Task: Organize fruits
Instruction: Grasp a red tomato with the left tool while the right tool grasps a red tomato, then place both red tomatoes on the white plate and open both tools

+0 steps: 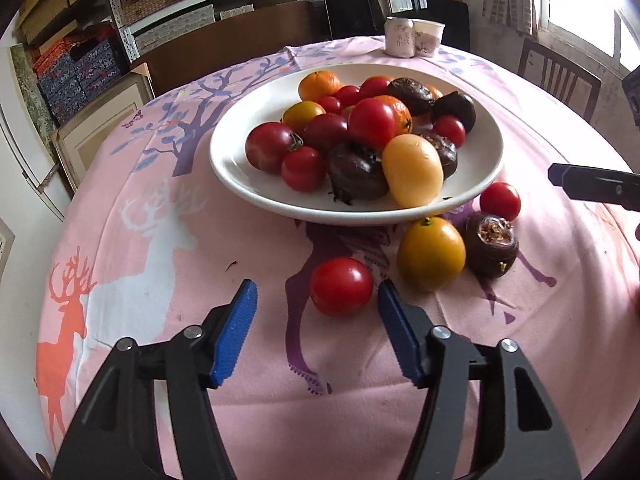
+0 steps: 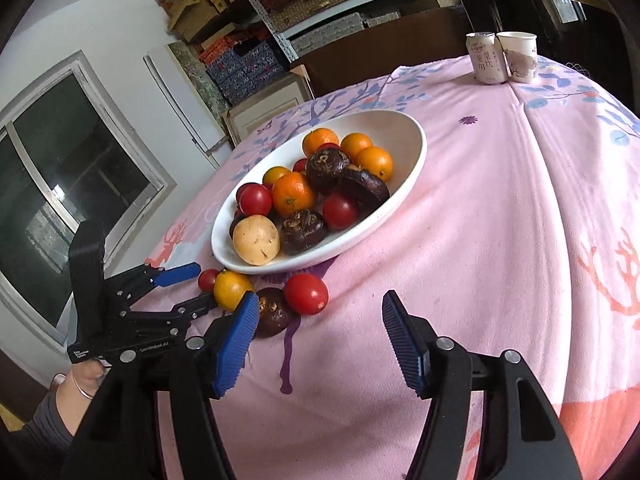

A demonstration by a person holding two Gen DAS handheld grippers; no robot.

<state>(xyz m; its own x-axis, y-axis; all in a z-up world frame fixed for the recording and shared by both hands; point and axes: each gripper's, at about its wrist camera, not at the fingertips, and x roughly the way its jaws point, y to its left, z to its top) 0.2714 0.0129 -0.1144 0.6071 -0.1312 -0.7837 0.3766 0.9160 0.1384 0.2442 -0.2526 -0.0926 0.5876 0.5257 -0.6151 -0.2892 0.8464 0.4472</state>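
A white plate (image 1: 240, 168) holds several tomatoes, oranges, dark chestnut-like fruits and a pale yellow fruit (image 1: 412, 170); it also shows in the right wrist view (image 2: 408, 168). Loose on the cloth lie a red tomato (image 1: 341, 286), a yellow-orange fruit (image 1: 431, 254), a dark fruit (image 1: 491, 245) and a small red tomato (image 1: 500, 201). My left gripper (image 1: 316, 300) is open, its blue pads either side of the near red tomato, not touching. My right gripper (image 2: 318, 312) is open and empty, right of the loose fruits (image 2: 306, 294).
A can (image 2: 485, 58) and a paper cup (image 2: 520, 56) stand at the table's far edge. The round table wears a pink deer-print cloth (image 2: 500, 200). Shelves with boxes and a chair (image 1: 560, 76) stand beyond. The left gripper's body (image 2: 120, 312) shows at the right view's left.
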